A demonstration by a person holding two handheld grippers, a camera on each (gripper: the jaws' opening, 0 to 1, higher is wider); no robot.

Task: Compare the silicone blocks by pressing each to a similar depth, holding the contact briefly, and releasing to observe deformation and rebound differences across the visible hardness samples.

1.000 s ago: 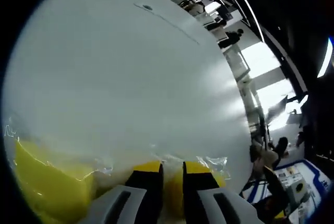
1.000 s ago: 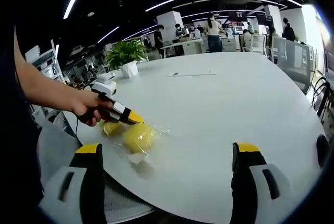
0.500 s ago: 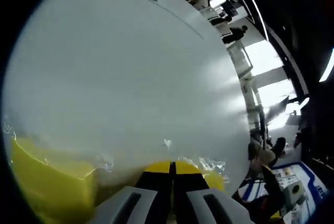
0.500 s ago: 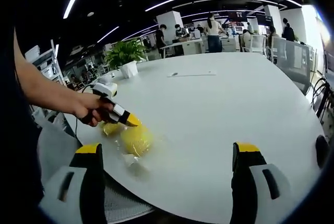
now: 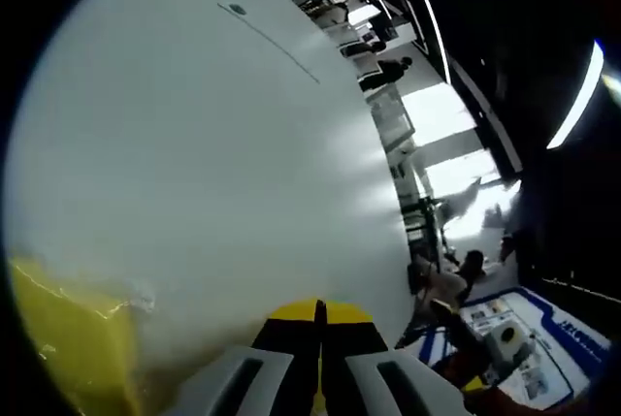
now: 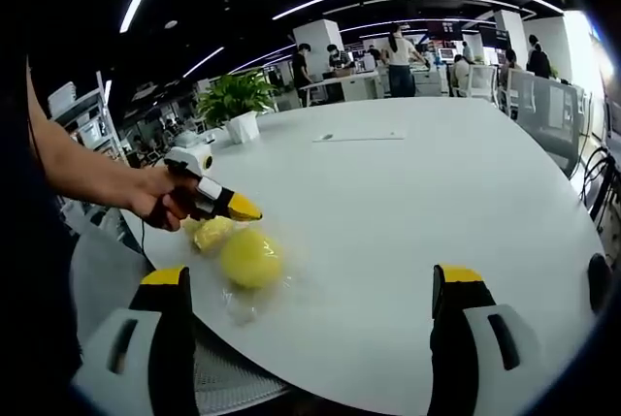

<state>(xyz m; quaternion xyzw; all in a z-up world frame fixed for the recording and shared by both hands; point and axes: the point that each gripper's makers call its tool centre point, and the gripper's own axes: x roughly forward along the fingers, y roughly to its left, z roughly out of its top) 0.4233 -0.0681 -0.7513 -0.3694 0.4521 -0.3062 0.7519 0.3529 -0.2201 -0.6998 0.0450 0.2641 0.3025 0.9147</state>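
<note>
Two yellow silicone blocks in clear wrap lie near the white table's [image 6: 408,203] near-left edge: a rounded one [image 6: 250,259] and a smaller one [image 6: 212,232] just behind it. A person's hand holds my left gripper [image 6: 249,210] shut, its yellow tips a little above the rounded block and apart from it. In the left gripper view the jaws [image 5: 318,313] are pressed together with nothing between them, and a yellow block [image 5: 58,338] sits blurred at the lower left. My right gripper [image 6: 310,285] stands wide open over the table's near edge, with nothing between its jaws.
A potted plant [image 6: 236,101] stands at the table's far left. A thin line and a small dark spot [image 6: 324,138] mark the far tabletop. People stand at desks [image 6: 398,62] beyond the table. A chair [image 6: 594,280] is at the right edge.
The left gripper's jaws closed fully, pressed onto the rounded block, then lifted off it and drew back a little. The right gripper stayed still.
</note>
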